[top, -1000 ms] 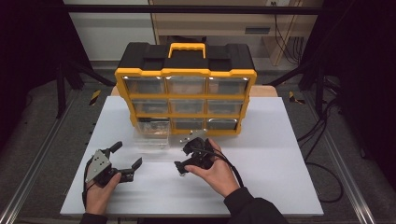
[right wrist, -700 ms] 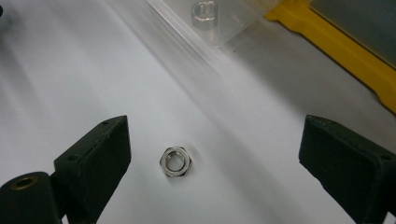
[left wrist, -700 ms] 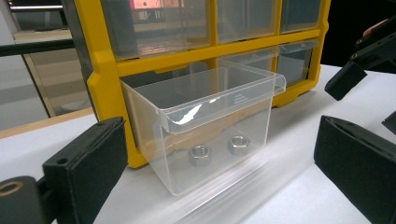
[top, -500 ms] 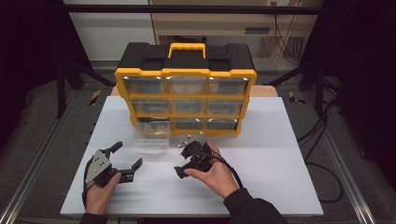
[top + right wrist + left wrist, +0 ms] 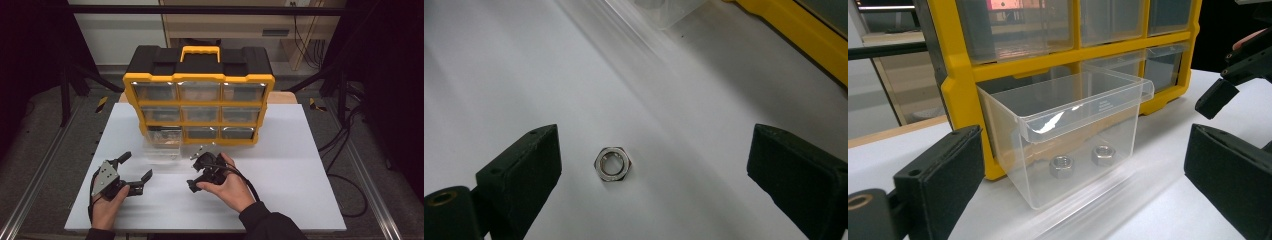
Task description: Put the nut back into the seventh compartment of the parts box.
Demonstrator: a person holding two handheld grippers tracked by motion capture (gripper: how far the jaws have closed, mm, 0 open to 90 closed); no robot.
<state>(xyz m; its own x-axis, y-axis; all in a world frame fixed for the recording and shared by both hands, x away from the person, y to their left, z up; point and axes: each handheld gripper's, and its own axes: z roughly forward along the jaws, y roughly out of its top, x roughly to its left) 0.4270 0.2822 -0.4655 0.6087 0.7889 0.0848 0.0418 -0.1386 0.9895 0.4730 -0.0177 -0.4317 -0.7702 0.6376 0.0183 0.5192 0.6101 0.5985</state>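
Right gripper (image 5: 654, 165) poised over a nut (image 5: 612, 163)
Jaws wide, nut lying flat at lower centre between them on the table (image 5: 499, 75); small, hard, probably slippery steel, best pinched across opposite flats. Left gripper (image 5: 1083, 185) also wide.

White table (image 5: 300, 165): organizer (image 5: 199, 95), drawer (image 5: 163, 142), nut (image 5: 612, 164).

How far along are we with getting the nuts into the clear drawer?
Done: two hex nuts already lie in the pulled-out clear drawer of the yellow organizer. In hand: the right gripper, jaws open, is poised over a loose nut on the white table. Left: gripping that nut and dropping it in. The left gripper waits open.
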